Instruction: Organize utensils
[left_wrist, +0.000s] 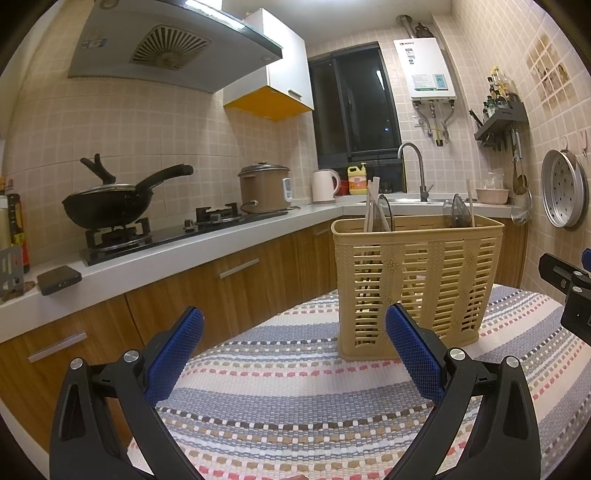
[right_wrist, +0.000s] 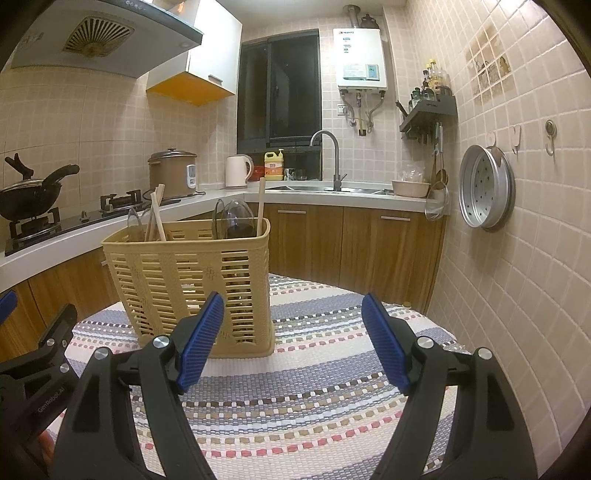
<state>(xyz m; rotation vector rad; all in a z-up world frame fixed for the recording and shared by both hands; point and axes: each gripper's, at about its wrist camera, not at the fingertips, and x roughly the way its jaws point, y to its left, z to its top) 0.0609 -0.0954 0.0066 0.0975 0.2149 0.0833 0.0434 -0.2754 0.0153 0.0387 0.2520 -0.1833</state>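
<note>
1. Left gripper (left_wrist: 294, 325): jaws spread wide, nothing btwn the blue pads (left_wrist: 175, 356). It hovers above the striped mat (left_wrist: 280, 398), in front of the basket and a bit to its left side.
2. Right gripper (right_wrist: 293, 314): also wide apart, empty. Its left pad (right_wrist: 201, 338) overlaps the basket's front face in the right wrist view; can't tell if touching or just in front. Rest of the gripper sits to the basket's right.
3. Basket (left_wrist: 417, 273): tan slotted plastic caddy, upright on the mat, near both grippers.
4. Utensils are in the basket already: wooden chopsticks (right_wrist: 157, 218) lean in the left part, one chopstick (right_wrist: 261, 205) stands near the right wall, dark translucent spoons (right_wrist: 236, 218) at the right, another spoon (right_wrist: 133, 221) at the left.
5. No loose utensils visible on the mat around the basket in either view.
6. Step, my read: sorting inside the basket is done or nearly so; types look mixed (chopsticks both sides), so regrouping may remain.
7. Next move, if regrouping: raise one gripper above the basket rim, close on the lone right-side chopstick, lift straight up; other gripper may need to steady the basket, it looks light and tippy.
</note>
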